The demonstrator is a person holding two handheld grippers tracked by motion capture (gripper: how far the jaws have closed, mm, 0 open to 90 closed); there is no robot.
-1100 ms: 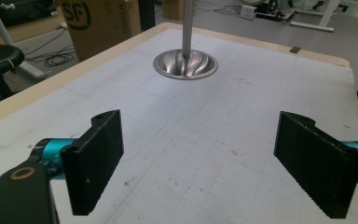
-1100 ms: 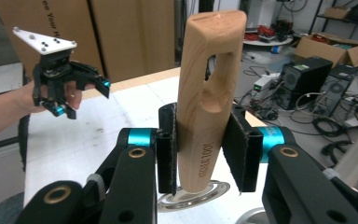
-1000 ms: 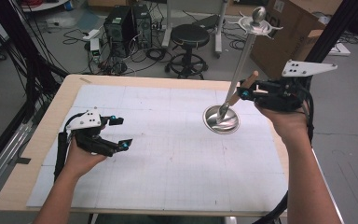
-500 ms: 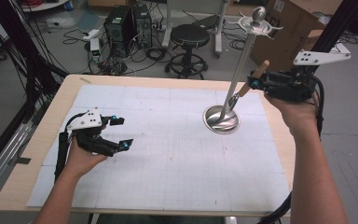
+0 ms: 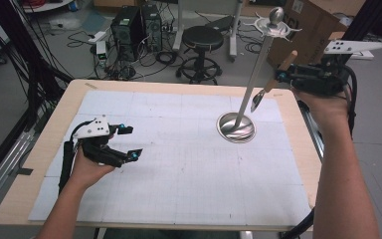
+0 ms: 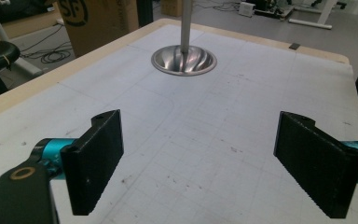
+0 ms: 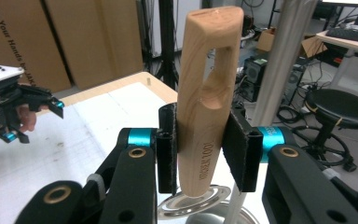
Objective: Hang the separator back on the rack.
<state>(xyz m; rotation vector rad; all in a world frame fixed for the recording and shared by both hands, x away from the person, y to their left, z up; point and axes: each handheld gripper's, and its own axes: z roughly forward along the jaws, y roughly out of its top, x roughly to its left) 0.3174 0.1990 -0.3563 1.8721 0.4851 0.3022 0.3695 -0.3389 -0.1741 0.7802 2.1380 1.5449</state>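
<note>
Wooden-handled spoon (image 5: 273, 79) sits tight between the two black jaws of the right gripper (image 7: 204, 149), in the upper right of the high view. The jaws squeeze the wooden handle (image 7: 207, 93) from both sides, so it cannot slip. The metal end of the spoon hangs down and the handle points up, close to the tall metal stand (image 5: 258, 69). The stand has little hooks at its top (image 5: 276, 20), near the top edge of the frame. I think the spoon is held up high there so its handle hole can go on a hook.

At the lower left of the high view, the left gripper (image 5: 129, 144) rests low over the white mat (image 5: 179, 169). Its jaws are wide apart with nothing between them. I think it just waits, out of the way. The stand's round shiny base (image 6: 183, 59) shows at the top of the left gripper view.
</note>
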